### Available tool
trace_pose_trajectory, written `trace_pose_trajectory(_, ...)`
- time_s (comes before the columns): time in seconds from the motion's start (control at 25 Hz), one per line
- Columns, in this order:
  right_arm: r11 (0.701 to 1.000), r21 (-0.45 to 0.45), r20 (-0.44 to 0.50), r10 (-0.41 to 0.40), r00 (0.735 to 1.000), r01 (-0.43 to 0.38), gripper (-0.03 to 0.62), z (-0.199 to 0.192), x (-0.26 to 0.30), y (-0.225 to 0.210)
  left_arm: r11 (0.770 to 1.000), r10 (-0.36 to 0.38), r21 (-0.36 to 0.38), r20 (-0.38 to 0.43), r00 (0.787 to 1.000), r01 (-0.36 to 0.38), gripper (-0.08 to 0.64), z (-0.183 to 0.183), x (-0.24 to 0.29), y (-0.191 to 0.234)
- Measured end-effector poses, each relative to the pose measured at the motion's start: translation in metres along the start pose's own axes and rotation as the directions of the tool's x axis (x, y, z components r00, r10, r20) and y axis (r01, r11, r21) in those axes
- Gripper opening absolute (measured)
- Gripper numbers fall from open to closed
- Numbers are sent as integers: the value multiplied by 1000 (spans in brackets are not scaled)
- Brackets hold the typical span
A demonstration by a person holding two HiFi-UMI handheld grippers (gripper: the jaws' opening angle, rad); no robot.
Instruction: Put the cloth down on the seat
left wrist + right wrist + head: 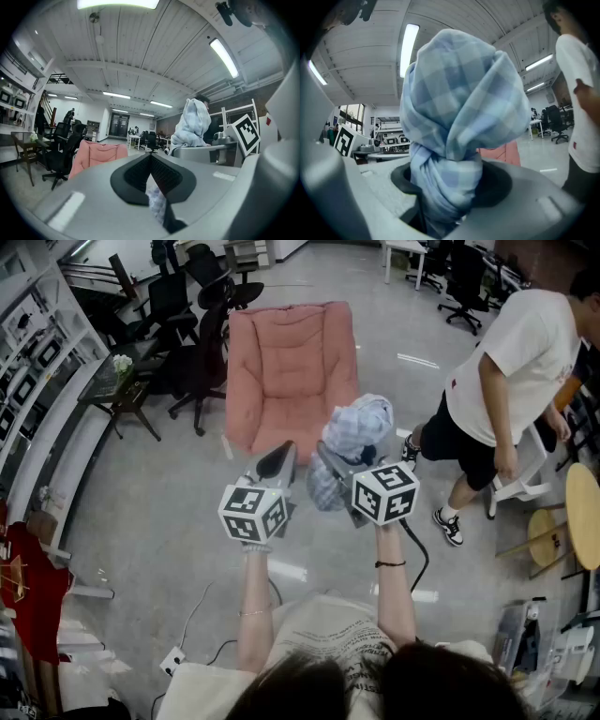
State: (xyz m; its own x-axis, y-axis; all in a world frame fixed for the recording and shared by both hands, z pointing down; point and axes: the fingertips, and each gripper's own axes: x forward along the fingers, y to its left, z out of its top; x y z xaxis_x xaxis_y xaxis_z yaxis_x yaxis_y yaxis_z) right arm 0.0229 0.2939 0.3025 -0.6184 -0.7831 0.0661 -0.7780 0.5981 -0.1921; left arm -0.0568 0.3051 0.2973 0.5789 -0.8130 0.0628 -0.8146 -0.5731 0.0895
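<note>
Cloth (354,432) is a wad held mid-frame, short of the pink chair seat (291,381) above it, right claw (326,457) clamped on the bundle, left claw (277,461) pinching a corner; early release drops it on the floor (169,521), uneven release likely snags it.

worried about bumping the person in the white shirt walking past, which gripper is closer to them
Right. The right gripper, shut on the cloth, is on the side toward the person; the left gripper sits further away, beyond the right one.
</note>
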Motion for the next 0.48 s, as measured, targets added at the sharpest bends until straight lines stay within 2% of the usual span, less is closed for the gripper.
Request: trace_pose_trajectory(0.48, 1000, -16, -19, -3, 1000, 3, 258, -2, 4, -7, 1000, 7, -6, -4, 1000, -7, 5, -3, 7, 3)
